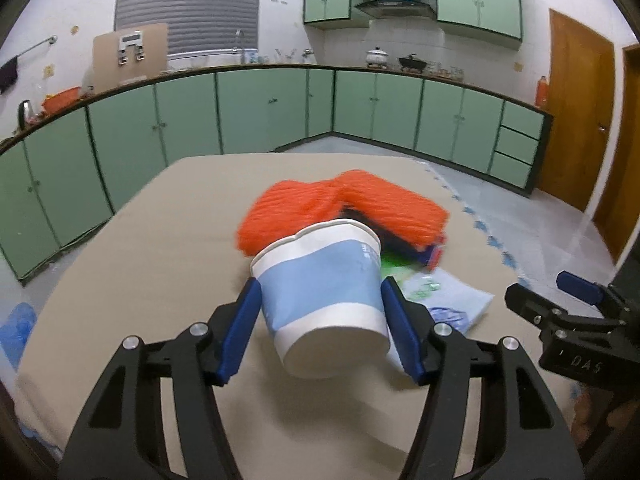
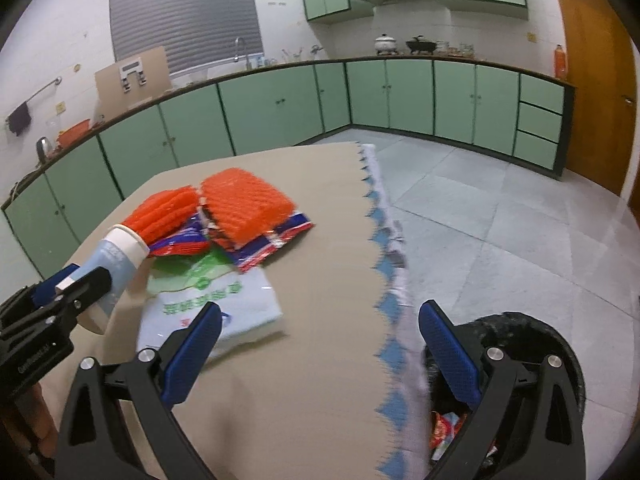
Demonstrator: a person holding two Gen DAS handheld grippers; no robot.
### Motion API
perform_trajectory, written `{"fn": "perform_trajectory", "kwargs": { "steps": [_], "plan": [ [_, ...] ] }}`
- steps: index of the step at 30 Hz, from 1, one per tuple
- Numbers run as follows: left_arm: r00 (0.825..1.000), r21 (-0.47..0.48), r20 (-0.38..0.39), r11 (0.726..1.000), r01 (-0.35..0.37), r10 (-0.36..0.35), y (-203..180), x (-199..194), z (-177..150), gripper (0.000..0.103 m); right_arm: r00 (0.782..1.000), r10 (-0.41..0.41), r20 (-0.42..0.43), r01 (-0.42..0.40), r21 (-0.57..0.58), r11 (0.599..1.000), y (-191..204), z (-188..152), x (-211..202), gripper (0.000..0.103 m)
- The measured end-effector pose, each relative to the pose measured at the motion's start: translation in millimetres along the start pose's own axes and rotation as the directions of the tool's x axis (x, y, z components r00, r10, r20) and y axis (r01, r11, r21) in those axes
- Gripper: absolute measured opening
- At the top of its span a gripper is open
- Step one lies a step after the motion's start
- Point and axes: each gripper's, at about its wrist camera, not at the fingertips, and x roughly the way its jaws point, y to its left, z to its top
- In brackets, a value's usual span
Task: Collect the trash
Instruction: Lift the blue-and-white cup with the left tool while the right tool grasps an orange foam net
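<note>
Between the left hand-held gripper (image 1: 320, 320) pads: paper cup (image 1: 324, 300).

Left tool (image 1: 320, 312): matte black angular frame with triangular cut-outs, round silver screw heads at the pivots, and two textured blue pads. Right tool (image 2: 320, 344): the same build, with white lettering on its black body.

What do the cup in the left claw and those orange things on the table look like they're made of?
The cup looks like matte coated paper: printed blue and white bands, a thin rolled rim that is dented where the left claw squeezes it. The orange pieces look like soft foam netting, with a ribbed, puffy mesh surface; blur leaves that somewhat open.
</note>
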Motion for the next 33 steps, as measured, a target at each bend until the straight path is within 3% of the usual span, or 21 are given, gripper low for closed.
{"fn": "perform_trajectory", "kwargs": {
  "steps": [6,15,16,17,24,25,27,31,33],
  "plan": [
    [0.998,-0.036,-0.018,0.998,-0.058,0.058,25.5,6.4,0.6,0.059,0.999,0.02,-0.03,-0.021,-0.046,0.999,25.5,0.4,15.3,0.097],
    [0.997,-0.059,0.011,0.995,-0.074,0.075,41.2,11.0,16.7,0.056,1.0,0.014,0.004,-0.014,-0.081,0.997,37.1,30.3,33.6,0.097],
    [0.997,-0.062,0.017,0.995,-0.072,0.073,43.0,12.9,20.2,0.047,1.0,0.014,0.01,-0.013,-0.083,0.997,37.7,35.7,37.6,0.097],
    [0.997,-0.061,0.011,0.996,-0.071,0.072,45.2,15.9,21.4,0.027,1.0,0.014,0.013,-0.013,-0.082,0.997,38.1,39.6,40.7,0.097],
    [0.999,-0.084,-0.018,0.995,-0.046,0.045,52.2,30.0,20.9,0.026,1.0,0.023,-0.003,-0.023,-0.092,0.996,43.9,60.1,72.9,0.096],
    [0.999,-0.086,-0.022,0.995,-0.045,0.044,53.4,30.8,20.0,0.028,0.999,0.028,-0.016,-0.029,-0.089,0.996,43.9,62.4,79.2,0.096],
    [0.999,-0.098,-0.029,0.994,-0.042,0.039,56.8,31.2,17.3,0.055,0.999,0.035,-0.034,-0.038,-0.087,0.995,44.5,66.5,87.8,0.096],
    [0.999,-0.091,-0.025,0.995,-0.031,0.029,56.2,30.7,15.9,0.066,0.998,0.034,-0.046,-0.038,-0.097,0.995,46.8,71.3,97.9,0.096],
    [0.999,-0.089,-0.037,0.996,-0.02,0.017,53.3,33.8,14.9,0.079,0.997,0.041,-0.061,-0.047,-0.089,0.995,45.5,71.9,101.6,0.093]
  ]
}}
